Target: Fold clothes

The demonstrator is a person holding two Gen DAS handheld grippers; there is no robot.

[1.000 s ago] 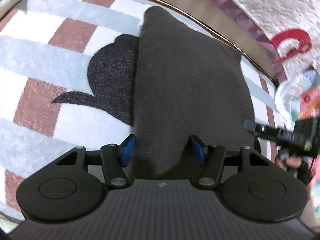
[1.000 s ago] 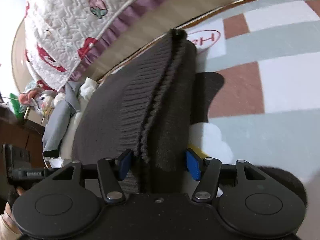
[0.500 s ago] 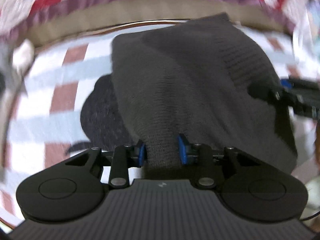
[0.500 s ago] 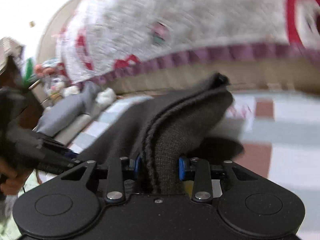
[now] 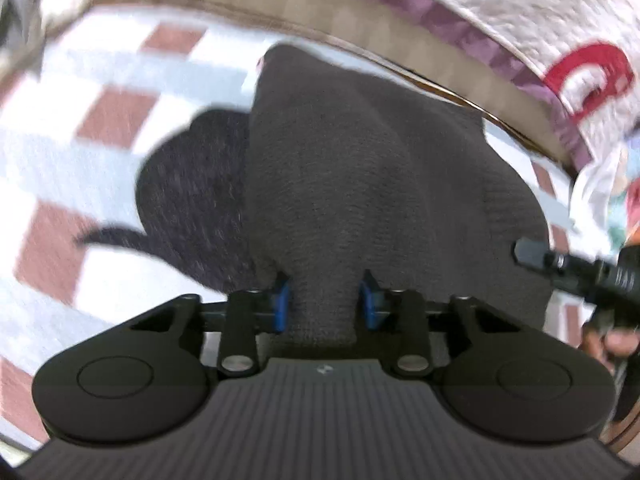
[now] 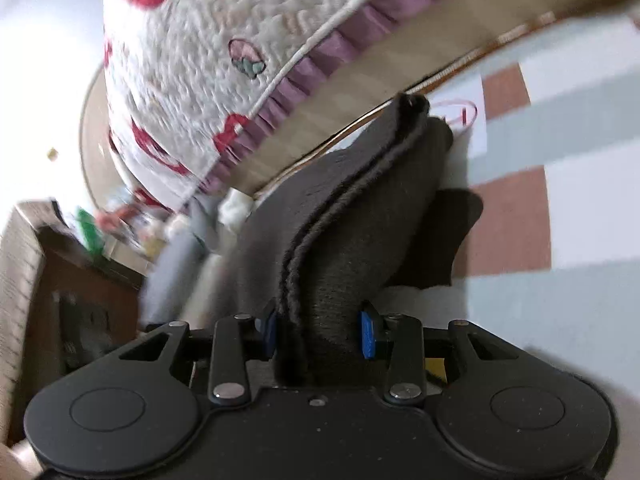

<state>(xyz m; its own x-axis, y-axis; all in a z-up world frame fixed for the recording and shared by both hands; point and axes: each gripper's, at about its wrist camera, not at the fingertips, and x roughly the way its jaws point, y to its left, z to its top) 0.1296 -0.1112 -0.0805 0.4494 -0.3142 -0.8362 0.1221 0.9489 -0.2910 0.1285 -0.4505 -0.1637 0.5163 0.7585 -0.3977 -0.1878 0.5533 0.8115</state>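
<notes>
While you hold one gripper in each hand, both are clamped on the same single dark grey knitted sweater [image 5: 360,184], which hangs lifted above the checked rug [image 5: 92,128]. Your left gripper [image 5: 325,300] has its two blue-padded fingers [image 5: 283,306] pressed against a bunched fold of the knit, the cloth filling the gap between them. Your right gripper [image 6: 320,332] grasps the sweater [image 6: 360,216] along its edge, where two layers lie together with a darker seam running up between them; its two blue pads [image 6: 368,334] squeeze that doubled cloth. In the left wrist view the sweater spreads away from the fingers toward the bed, and the right gripper [image 5: 576,268] shows at the right edge of the picture, touching the far side of the garment. One dark shadow [image 5: 192,200] falls on the rug just to the left of the cloth. The rug shows white, pale blue and reddish-brown squares; you can count four brown squares in the left wrist view, though blur makes the count uncertain. Beyond the rug stands one bed, covered by one quilted cream bedspread [image 6: 192,48] with red shapes and a purple frill [image 6: 320,60] along its hem. In the right wrist view a heap of blurred things [image 6: 132,224] lies at the left, too smeared to count.
</notes>
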